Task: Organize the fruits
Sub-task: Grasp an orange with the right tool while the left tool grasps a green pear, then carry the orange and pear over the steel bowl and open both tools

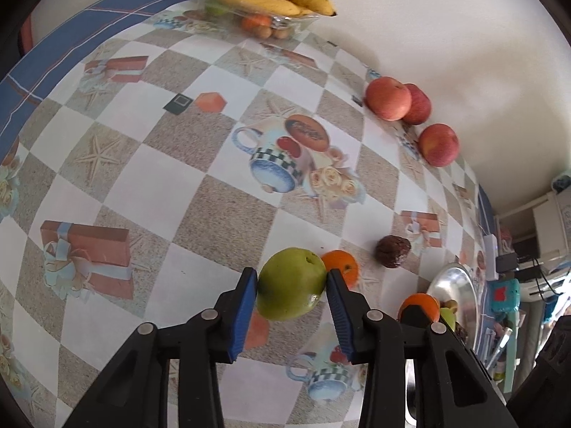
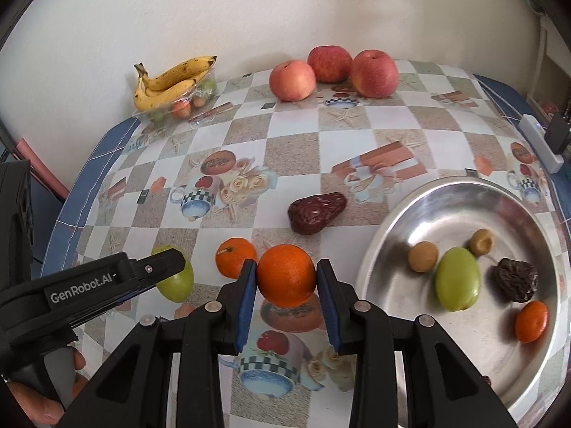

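My left gripper [image 1: 291, 283] is shut on a green fruit [image 1: 291, 287], held just above the checked tablecloth; the same gripper [image 2: 171, 267] and green fruit [image 2: 176, 281] show at the left of the right wrist view. My right gripper [image 2: 286, 274] is shut on an orange [image 2: 286, 274], lifted over the cloth beside a metal plate [image 2: 421, 210]. The plate holds a green fruit [image 2: 457, 278], two small brown fruits, a dark dried fruit and a small orange [image 2: 531, 321]. A second orange [image 2: 233, 255] and a red date [image 2: 316, 213] lie on the table.
Three apples [image 2: 332, 67] stand at the back by the wall. Bananas [image 2: 171, 82] rest on a clear tray of small fruit at the back left. A white power strip [image 2: 539, 142] lies at the table's right edge. A person's hand [image 2: 46, 403] holds the left gripper's handle.
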Demonstrator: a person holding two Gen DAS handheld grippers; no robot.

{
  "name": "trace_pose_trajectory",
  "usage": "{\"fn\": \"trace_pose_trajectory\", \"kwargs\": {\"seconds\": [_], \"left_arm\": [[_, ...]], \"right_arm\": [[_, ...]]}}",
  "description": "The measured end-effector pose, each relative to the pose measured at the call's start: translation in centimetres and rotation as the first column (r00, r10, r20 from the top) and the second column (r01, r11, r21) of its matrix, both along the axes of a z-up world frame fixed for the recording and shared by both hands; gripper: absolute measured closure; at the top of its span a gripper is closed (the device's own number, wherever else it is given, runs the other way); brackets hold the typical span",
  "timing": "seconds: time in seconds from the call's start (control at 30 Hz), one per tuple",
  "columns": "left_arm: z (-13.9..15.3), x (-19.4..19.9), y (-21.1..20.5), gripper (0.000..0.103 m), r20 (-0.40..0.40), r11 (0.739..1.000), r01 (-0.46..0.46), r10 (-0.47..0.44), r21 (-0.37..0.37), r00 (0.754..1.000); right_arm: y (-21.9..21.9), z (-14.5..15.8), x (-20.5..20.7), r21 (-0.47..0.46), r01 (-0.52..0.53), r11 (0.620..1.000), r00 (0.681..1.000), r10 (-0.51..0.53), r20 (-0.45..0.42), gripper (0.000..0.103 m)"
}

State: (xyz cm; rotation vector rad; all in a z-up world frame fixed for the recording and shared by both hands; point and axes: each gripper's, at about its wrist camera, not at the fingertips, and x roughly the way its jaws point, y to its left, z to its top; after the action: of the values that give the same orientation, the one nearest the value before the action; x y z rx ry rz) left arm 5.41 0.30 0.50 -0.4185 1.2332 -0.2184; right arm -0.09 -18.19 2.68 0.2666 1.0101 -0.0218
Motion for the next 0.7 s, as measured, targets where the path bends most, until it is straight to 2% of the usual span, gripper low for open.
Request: {"fn": "trace_pose_trajectory", "kwargs": {"seconds": [0.7], "left_arm": [[0.7, -0.6, -1.2, 0.061, 0.028, 0.999, 0.049, -0.049, -0.005, 0.998]], "right_arm": [[-1.1, 0.0, -0.5, 0.003, 0.028, 1.000, 1.000, -0.028, -0.006, 0.067]]}}
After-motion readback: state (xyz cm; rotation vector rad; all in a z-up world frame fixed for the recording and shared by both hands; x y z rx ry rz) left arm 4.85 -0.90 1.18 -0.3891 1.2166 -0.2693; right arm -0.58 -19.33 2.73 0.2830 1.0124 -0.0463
